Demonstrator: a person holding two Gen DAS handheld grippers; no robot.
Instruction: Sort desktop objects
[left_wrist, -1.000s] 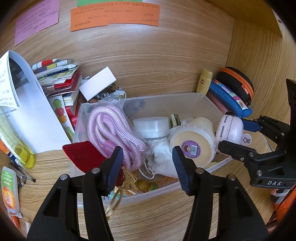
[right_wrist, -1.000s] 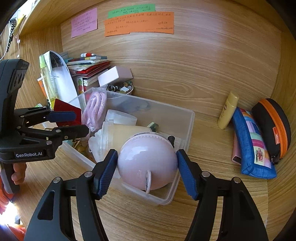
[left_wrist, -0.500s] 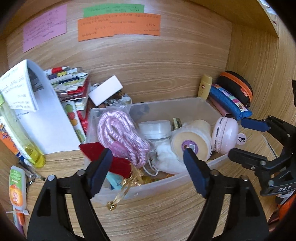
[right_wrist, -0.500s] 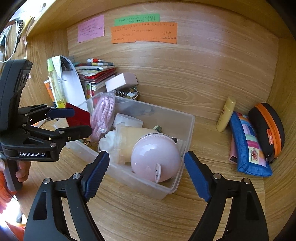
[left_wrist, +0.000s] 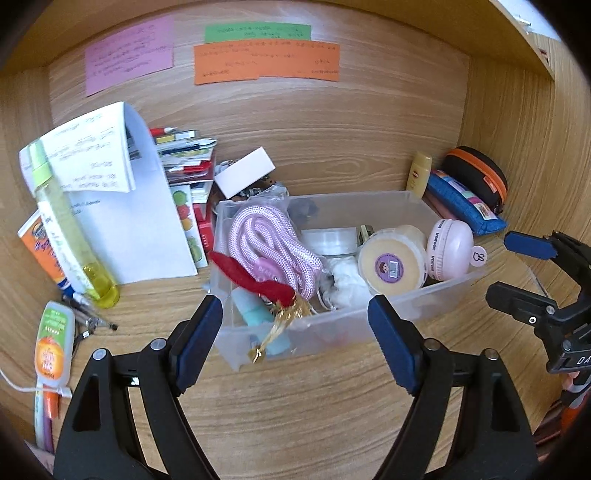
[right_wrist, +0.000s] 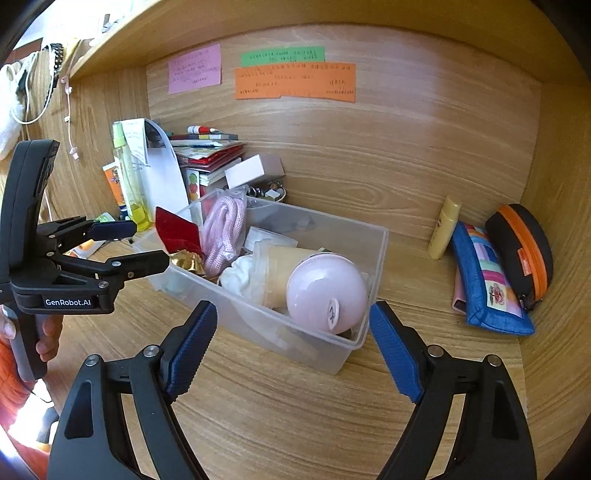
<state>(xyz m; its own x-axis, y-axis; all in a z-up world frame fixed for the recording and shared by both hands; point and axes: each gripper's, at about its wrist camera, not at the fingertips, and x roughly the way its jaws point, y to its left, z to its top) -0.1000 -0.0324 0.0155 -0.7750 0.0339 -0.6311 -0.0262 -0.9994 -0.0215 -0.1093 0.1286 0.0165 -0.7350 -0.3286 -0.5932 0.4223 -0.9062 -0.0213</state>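
- Left wrist view: the left tongs (left_wrist: 295, 325) stand wide, their ribbed blue pads bare and holding nothing, set back from the near wall of the clear plastic bin (left_wrist: 424, 310) on the wood-grain table (left_wrist: 295, 406).
- Inside the bin lie a coiled pink braided rope (left_wrist: 266, 243), a red felt-like piece (left_wrist: 255, 277), a round cream tub (left_wrist: 391, 262) on its side, and a smooth pink round case (left_wrist: 448, 249) at the right end.
- Left of the bin a curled white sheet (left_wrist: 125, 229) leans beside a slim yellow-green bottle (left_wrist: 70, 236); the small items below it are too blurred to name.
- Right wrist view: the right tongs (right_wrist: 293, 343) also gape wide and empty, flanking the bin's near corner without touching it.
- The glossy pink case bulges against that corner.
- Against the right wall rest a pale yellow tube (right_wrist: 445, 227), a blue patchwork pouch (right_wrist: 487, 284) and a black oval zip case with orange trim (right_wrist: 521, 251), well apart from the bin.
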